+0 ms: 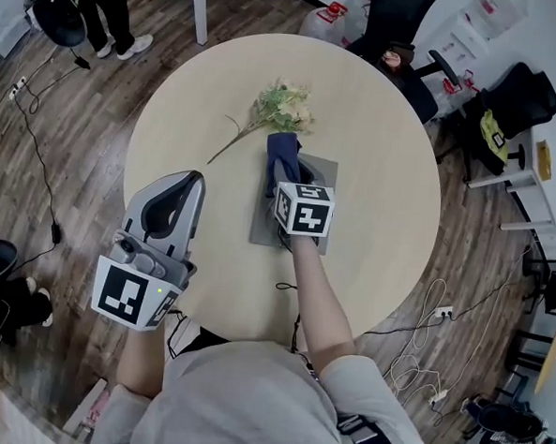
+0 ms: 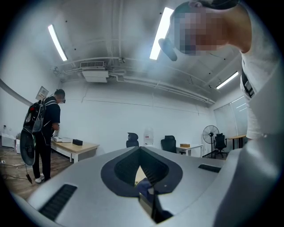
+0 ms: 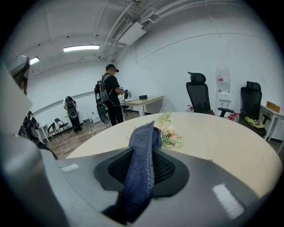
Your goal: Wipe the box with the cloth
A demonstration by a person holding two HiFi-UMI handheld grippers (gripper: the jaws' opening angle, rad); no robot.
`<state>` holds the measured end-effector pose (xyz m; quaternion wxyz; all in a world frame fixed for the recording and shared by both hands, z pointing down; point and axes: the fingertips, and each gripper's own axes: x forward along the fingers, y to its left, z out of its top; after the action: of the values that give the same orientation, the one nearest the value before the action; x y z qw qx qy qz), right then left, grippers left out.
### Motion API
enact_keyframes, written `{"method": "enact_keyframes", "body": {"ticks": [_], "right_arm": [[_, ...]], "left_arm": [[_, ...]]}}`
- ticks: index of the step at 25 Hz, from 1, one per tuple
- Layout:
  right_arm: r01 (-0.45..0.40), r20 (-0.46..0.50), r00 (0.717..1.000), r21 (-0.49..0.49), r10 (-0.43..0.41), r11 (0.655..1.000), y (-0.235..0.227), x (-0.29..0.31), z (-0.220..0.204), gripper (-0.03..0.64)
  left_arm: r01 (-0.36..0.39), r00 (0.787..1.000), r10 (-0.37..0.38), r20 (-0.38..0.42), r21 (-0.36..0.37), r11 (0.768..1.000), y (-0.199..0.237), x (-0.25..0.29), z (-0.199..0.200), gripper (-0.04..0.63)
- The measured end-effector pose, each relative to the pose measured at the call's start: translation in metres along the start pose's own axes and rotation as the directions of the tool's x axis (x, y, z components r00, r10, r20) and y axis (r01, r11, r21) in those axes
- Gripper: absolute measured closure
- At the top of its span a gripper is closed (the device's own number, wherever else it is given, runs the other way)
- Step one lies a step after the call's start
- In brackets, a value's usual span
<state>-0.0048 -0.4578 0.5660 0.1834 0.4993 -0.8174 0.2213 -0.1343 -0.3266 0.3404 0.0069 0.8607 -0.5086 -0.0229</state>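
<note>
Right gripper (image 1: 288, 187): jaws clamped on the cloth (image 1: 282, 154). In its own view I see the blue fabric pinched between both dark pads and standing up past the tips as a folded ridge (image 3: 142, 164). Rest of it trails back under the jaws.

Box (image 1: 262, 227): flat grey slab, directly beneath this gripper. From the head view the tool sits over the slab's middle, with bare grey showing to its left and behind it. Cloth end reaches the slab's far edge, just ahead of the tips. I cannot tell whether the fabric presses on the surface.

Flowers (image 1: 283, 106): just beyond the cloth, ahead of the tips, lying on the table (image 1: 384, 176); stem runs off to the tool's left. Same sprig shows past the cloth in the right gripper view (image 3: 168, 133).

Left gripper (image 1: 188, 185): jaws together, nothing between them. Its view shows the tips (image 2: 141, 150) meeting, with only a thin sliver of tabletop and blue visible through the gap below. It is held well left of the box, back near the table's near edge, tilted up toward the ceiling lights.

Background, far ahead of both tools: a person with a backpack (image 3: 111, 95) at a desk.
</note>
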Motion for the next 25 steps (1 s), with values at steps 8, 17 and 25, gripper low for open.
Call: {"method": "enact_keyframes", "body": {"ticks": [8, 17, 25], "right_arm": [[0.025, -0.043, 0.999, -0.022, -0.026, 0.999, -0.001, 0.028, -0.016, 0.483], [0.065, -0.119, 0.99, -0.138, -0.082, 0.988, -0.002, 0.041, -0.036, 0.531], [0.141, -0.138, 0.978, -0.133, -0.159, 0.981, -0.044, 0.029, -0.038, 0.537]], "left_arm": [[-0.034, 0.999, 0.034, -0.032, -0.001, 0.999, 0.015, -0.004, -0.01, 0.586], [-0.035, 0.998, 0.035, -0.05, -0.003, 0.999, 0.017, -0.003, -0.016, 0.586], [-0.026, 0.998, 0.026, -0.049, -0.002, 1.0, 0.012, 0.002, -0.015, 0.586]]}}
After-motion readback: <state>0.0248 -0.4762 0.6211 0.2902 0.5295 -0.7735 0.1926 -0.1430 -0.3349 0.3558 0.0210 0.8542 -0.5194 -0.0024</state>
